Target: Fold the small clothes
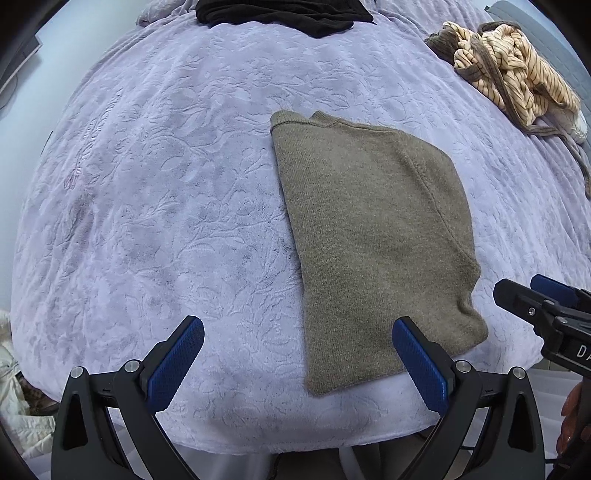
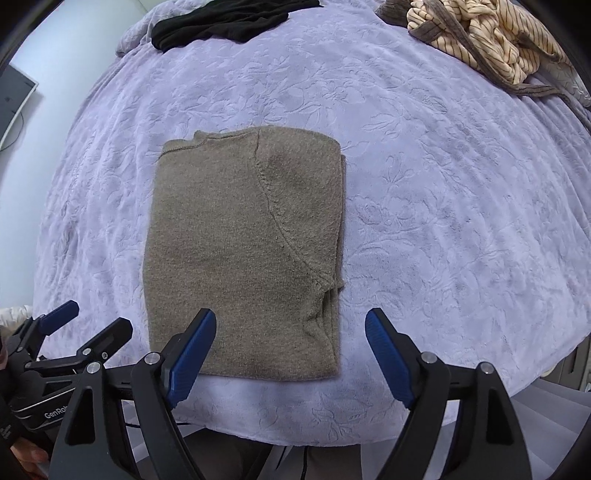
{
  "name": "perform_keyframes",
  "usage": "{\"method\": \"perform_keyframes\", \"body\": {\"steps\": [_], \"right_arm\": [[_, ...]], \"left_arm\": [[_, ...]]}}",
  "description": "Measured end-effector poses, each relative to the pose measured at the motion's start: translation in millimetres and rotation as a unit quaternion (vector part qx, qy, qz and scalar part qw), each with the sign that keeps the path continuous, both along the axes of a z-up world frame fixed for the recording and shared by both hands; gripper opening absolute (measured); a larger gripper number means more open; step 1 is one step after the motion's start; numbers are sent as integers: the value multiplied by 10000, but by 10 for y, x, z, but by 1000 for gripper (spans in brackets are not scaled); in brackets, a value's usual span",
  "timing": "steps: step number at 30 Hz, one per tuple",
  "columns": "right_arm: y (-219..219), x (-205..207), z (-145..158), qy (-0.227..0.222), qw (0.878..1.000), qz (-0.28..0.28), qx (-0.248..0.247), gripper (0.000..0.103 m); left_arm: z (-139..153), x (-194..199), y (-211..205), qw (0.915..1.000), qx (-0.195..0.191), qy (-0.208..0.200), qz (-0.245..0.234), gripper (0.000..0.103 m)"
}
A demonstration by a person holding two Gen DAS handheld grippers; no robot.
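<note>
A fuzzy olive-brown knit sweater (image 2: 243,251) lies folded into a flat rectangle on the bed's embossed lilac plush blanket (image 2: 424,192). Left tool (image 1: 298,328) and right tool (image 2: 290,321) hover at the sweater's near hem, blue ribbed pads spread wide, holding nothing. Beyond the sweater lie a crumpled striped garment (image 1: 513,74) and black cloth (image 1: 280,14).

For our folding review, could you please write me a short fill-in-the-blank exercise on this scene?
1. The folded olive sweater lies on a ____ blanket.
2. Both the left gripper and the right gripper are ____.
3. The striped garment lies ____, not folded.
4. Beyond the sweater lies a ____ garment.

Missing words: lavender; open; crumpled; black
</note>
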State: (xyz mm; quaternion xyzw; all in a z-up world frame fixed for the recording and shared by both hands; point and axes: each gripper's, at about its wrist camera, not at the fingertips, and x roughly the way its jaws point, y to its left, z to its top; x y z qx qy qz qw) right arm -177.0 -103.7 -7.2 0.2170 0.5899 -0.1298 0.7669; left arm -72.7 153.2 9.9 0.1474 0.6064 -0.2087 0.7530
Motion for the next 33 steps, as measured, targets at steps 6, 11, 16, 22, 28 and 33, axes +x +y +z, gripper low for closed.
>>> {"method": "perform_keyframes", "body": {"steps": [6,11,16,22,28,33], "right_arm": [[-26,17,-6,127,9998,-136,-46,85],[-58,46,-15,201,9995,-205,-94,85],[-52,78,-27,248,9994,-199,-133,85],[-70,97,-34,273,9993,-187,-152,85],[-102,100,-56,302,9992,-208,-131,85],[-102,98,-60,304,9992,-208,-131,85]], "left_arm": [[43,50,9,10000,11,-73,20,102],[50,85,17,10000,2,-77,45,102],[46,84,9,10000,5,-86,31,102],[40,95,-1,10000,18,-82,20,102],[21,90,-30,10000,38,-72,10,102],[21,91,-31,10000,35,-74,13,102]]}}
